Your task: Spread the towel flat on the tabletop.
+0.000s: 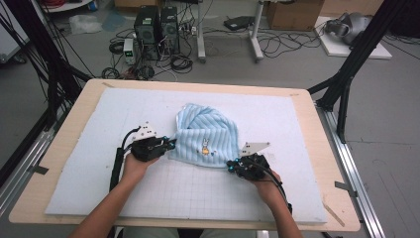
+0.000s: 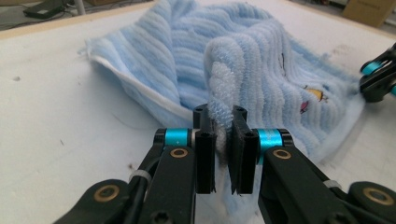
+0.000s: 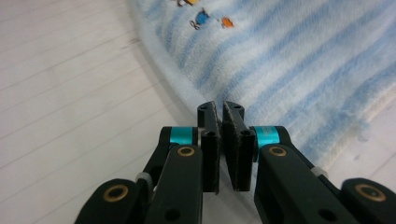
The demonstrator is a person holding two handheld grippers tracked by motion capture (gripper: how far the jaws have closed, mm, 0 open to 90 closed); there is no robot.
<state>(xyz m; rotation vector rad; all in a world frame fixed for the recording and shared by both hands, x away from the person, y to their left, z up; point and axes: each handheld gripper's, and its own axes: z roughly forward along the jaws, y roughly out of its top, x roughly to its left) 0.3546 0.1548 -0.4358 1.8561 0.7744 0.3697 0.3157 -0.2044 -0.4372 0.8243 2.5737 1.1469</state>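
At the left of the high view, we are holding the left gripper (image 1: pixel 171 144) at the left edge of the light blue striped towel (image 1: pixel 205 134), which is lying bunched near the middle of the white mat (image 1: pixel 99 163) on the bench (image 1: pixel 64 144). In the left gripper view, the left gripper (image 2: pixel 220 126) is pinching a raised fold of the towel (image 2: pixel 243 60); the jaws are standing almost together with the fabric pressed between them, and the rest of the cloth is spreading away ahead of them.

Moving right, we are holding the right gripper (image 1: pixel 231 167) at the towel's lower right corner, just below the small embroidered figure (image 1: pixel 205 146). In the right gripper view, the right gripper (image 3: pixel 221 114) is showing its jaws nearly closed at the towel's hem (image 3: pixel 299 70); we cannot tell whether any fabric is caught between them.
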